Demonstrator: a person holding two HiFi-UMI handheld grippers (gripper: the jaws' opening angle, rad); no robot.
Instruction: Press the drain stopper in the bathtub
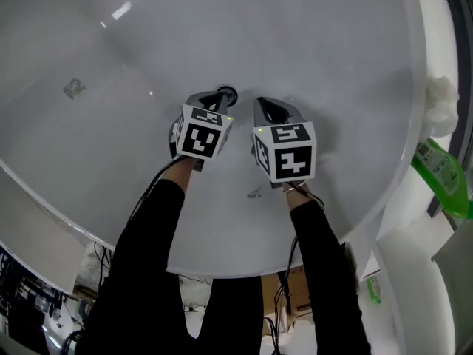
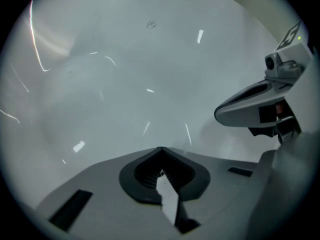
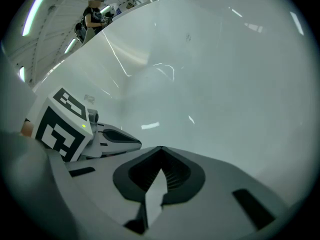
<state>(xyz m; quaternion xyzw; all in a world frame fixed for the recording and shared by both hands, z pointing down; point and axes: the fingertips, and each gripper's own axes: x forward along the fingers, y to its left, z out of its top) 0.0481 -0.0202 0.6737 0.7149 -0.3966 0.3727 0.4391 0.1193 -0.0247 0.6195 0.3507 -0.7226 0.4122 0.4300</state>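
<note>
I look down into a white bathtub (image 1: 310,43). The drain stopper (image 1: 227,93) is a small dark round piece on the tub floor. My left gripper (image 1: 219,99) points at it, with its tip at the stopper's near edge; whether they touch I cannot tell. Its jaws are shut with nothing between them. My right gripper (image 1: 270,109) hovers just to the right of the stopper, also shut and empty. In the left gripper view the shut left gripper (image 2: 160,150) faces bare tub wall, with the right gripper (image 2: 250,109) beside it. The right gripper view shows the right gripper (image 3: 161,149) and the left gripper (image 3: 112,138); the stopper is hidden in both gripper views.
The tub's curved rim (image 1: 111,237) runs along the near side. A green bottle (image 1: 442,174) and a white lump (image 1: 442,103) sit on the ledge at the right. Cardboard boxes (image 1: 288,287) and cables lie on the floor below. A person (image 3: 94,10) stands far off.
</note>
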